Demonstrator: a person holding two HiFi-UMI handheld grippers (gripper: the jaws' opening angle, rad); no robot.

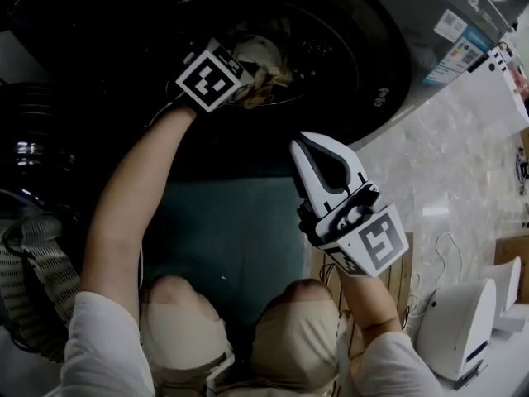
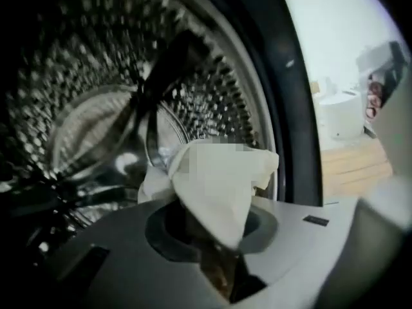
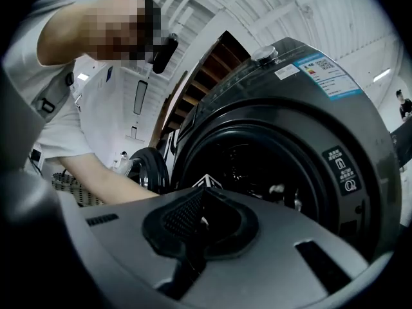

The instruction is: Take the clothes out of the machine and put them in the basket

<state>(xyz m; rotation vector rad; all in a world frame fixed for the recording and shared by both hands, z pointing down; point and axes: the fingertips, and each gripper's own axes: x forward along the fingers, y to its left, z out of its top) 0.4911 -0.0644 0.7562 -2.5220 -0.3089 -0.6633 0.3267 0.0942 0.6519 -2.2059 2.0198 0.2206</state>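
A cream cloth (image 1: 266, 66) hangs bunched at the mouth of the dark front-loading washing machine (image 1: 388, 64). My left gripper (image 1: 245, 84) is shut on it at the drum opening. In the left gripper view the cloth (image 2: 219, 182) rises from between the jaws of the left gripper (image 2: 216, 244), with the perforated steel drum (image 2: 96, 76) behind. My right gripper (image 1: 308, 150) is held lower, in front of the machine, its white jaws shut and empty; in its own view the right gripper (image 3: 197, 203) points at the drum opening. A woven basket (image 1: 37, 279) sits at the lower left.
The machine's round door (image 1: 33, 143) stands open at the left. A teal mat (image 1: 223, 230) lies on the floor before the machine, the person's knees (image 1: 178, 300) at its near edge. A white appliance (image 1: 459, 321) and cables sit on the pale floor at the right.
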